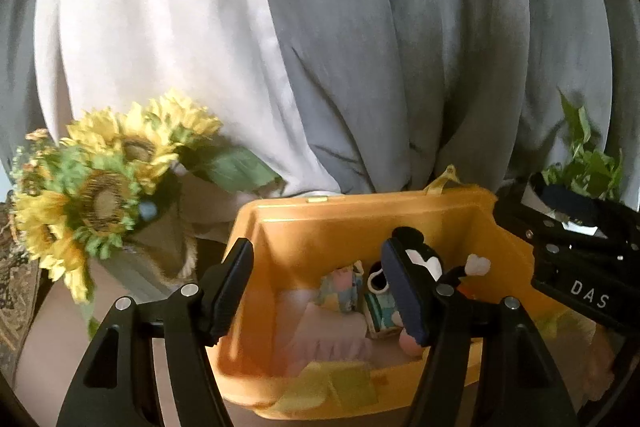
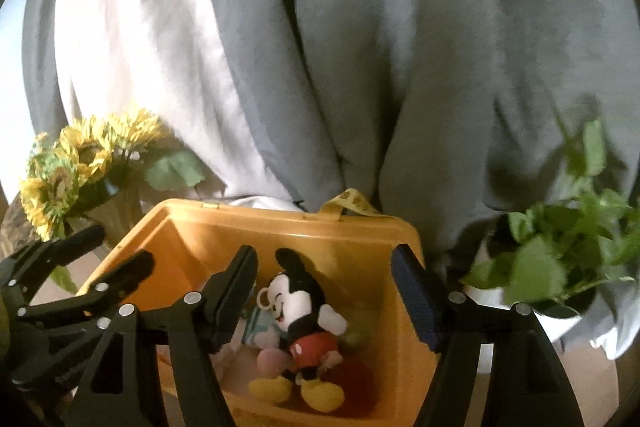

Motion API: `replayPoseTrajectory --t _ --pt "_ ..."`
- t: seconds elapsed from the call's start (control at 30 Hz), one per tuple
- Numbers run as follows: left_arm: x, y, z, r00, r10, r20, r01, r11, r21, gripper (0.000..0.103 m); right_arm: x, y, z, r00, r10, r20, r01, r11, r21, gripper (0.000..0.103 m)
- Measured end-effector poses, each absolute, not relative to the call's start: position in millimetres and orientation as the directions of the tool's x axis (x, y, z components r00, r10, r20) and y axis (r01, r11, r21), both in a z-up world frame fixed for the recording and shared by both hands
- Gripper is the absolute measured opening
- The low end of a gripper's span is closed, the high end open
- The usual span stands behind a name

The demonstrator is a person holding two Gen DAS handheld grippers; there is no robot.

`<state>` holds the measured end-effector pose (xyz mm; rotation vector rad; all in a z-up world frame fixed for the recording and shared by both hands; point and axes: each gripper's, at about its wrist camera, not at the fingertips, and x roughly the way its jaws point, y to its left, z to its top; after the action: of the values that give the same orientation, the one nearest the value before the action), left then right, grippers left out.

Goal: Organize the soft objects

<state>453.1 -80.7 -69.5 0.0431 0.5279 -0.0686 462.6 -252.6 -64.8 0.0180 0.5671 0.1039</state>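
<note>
Plush (image 2: 306,323) half-hidden in bin (image 2: 200,239).

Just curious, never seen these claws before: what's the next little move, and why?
Probably draw the right gripper back out of the orange bin. It is open and holds nothing, and the Mickey Mouse plush already lies inside on other soft toys. The left gripper is open and empty too.

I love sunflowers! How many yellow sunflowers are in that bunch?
3 that show: one fabric yellow sunflower on top, one in the middle, one lower left. The picture is blurry, so more may be hidden behind.
</note>
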Motion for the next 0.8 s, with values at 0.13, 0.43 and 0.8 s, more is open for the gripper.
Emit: replayPoseTrajectory --t 0.13,0.43,0.8 --pt "434 -80 -57 0.877 -0.041 -0.478 0.063 0.998 0.031 0.066 444 -252 -55 0.851 0.087 -0.518 -0.072 0.996 0.049 0.071" --pt "376 -68 -29 0.906 -0.003 -0.423 0.024 0.999 0.045 0.085 386 -245 -30 0.878 0.044 -0.477 -0.023 0.998 0.051 0.08" --pt "303 -36 -3 0.926 0.026 -0.375 0.004 0.997 0.079 0.103 312 -223 -6 0.897 -0.039 -0.441 0.064 0.997 0.043 0.089"
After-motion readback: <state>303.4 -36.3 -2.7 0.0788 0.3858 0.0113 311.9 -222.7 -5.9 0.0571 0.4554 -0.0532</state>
